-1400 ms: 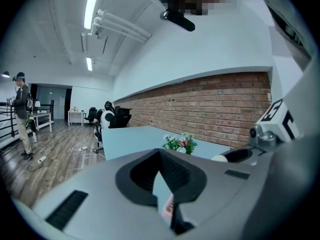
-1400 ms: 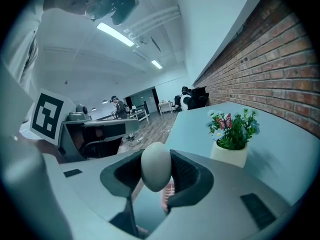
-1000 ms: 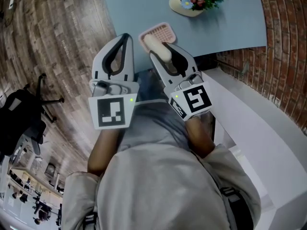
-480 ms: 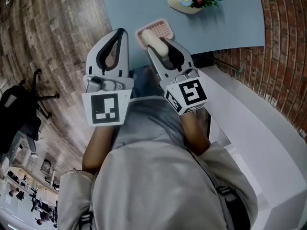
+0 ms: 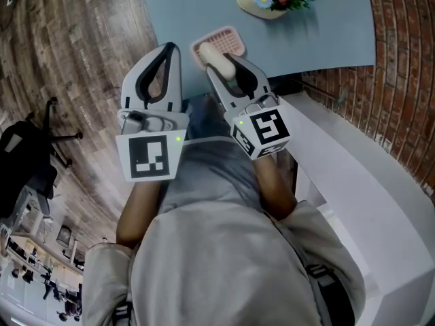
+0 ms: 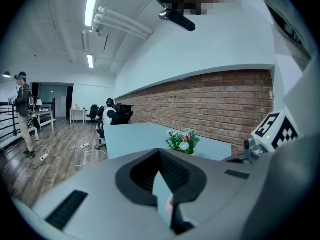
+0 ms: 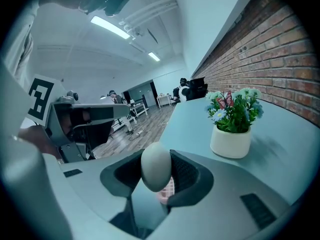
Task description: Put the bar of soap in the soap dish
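Observation:
My right gripper (image 5: 221,66) is shut on a pale oval bar of soap (image 5: 215,58), held just above the near edge of the pink slotted soap dish (image 5: 228,42). The dish sits on the light blue table (image 5: 190,5) near its front edge. In the right gripper view the soap (image 7: 155,164) stands upright between the black pads, and a bit of the pink dish (image 7: 168,188) shows below it. My left gripper (image 5: 171,49) is to the left of the dish, over the table's corner, shut with nothing in it. Its fingertips meet in the left gripper view (image 6: 161,156).
A white pot of flowers (image 5: 266,7) stands further back on the table, beyond the dish. A brick wall (image 5: 408,60) and a white ledge (image 5: 353,161) run along the right. Wooden floor and a black chair (image 5: 27,161) lie to the left.
Both grippers shifted a little left and away from the person, carrying the soap closer over the dish. Over the last half second they have hardly moved.

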### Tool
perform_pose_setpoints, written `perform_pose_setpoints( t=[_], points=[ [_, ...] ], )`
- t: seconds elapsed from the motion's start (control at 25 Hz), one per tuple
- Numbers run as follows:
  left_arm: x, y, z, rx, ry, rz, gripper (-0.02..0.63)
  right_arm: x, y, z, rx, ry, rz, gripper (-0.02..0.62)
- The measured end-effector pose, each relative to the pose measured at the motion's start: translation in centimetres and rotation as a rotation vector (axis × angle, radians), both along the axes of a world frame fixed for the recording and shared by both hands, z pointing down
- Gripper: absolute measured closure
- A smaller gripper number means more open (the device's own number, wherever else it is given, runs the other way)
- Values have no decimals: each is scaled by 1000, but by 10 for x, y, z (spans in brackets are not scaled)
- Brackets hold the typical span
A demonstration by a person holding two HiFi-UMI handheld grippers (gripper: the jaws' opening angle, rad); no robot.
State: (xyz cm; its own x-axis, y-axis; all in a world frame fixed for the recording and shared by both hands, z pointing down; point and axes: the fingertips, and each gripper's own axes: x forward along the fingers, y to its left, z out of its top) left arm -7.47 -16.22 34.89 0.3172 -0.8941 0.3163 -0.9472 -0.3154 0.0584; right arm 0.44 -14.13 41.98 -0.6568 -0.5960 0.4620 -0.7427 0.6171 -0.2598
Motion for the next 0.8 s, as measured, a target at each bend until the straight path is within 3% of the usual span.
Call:
perform_pose_setpoints(
  t=[0.8],
  points=[
    [-1,3,2,-10,6,1,603,-1,2,25,-42,27,-15,436]
  ],
)
